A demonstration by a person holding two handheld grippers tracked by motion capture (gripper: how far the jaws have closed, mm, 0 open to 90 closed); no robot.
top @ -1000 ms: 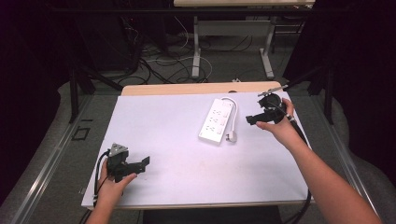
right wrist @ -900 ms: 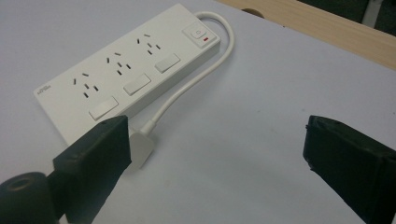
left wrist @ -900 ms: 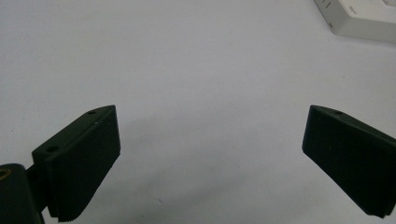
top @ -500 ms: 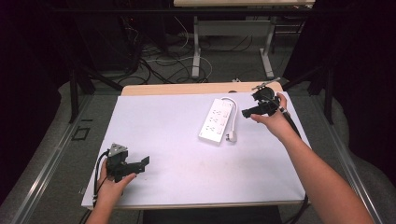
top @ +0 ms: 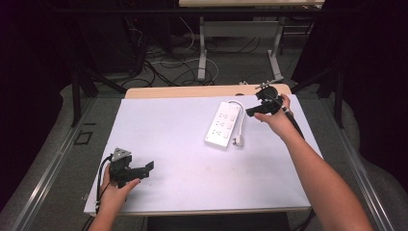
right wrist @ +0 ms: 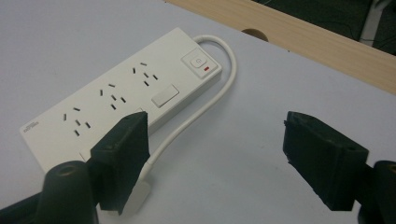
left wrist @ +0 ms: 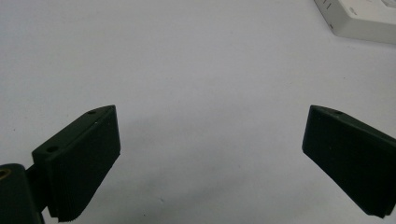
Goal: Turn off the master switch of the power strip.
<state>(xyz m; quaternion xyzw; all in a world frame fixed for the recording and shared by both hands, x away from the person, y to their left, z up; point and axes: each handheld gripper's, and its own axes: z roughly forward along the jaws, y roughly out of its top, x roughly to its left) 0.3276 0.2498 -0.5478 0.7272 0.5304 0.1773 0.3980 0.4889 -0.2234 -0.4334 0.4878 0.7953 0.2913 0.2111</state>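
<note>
The white plastic power strip (top: 223, 124) with its rows of sockets lies flat on the far right part of the pale grey worktop (top: 192, 168), set at a slant, its switch end with the small red light toward the far edge. Its white cable (right wrist: 205, 102) loops out of that end and runs back along the strip's right side to a white plug (top: 238, 141) lying on the worktop near the strip's near corner. My right claw (top: 260, 108) hovers just to the right of the strip, near its switch end, pointing toward it. In the right gripper view the two black jaws stand apart with bare worktop and a stretch of the cable between them, one jaw tip over the strip's edge as seen from there. They have just been closing, yet they pinch nothing and nothing is pressed by the pads. My left claw (top: 144, 168) sits well apart from the strip, at the near left corner of the worktop, held low in my left hand (top: 115, 192). Its jaws are spread wide over bare worktop, and in the left gripper view a corner of the strip shows far off at the upper right. Beyond the grey sheet a light wooden strip (top: 192, 91) of the worktop runs along the far edge.
</note>
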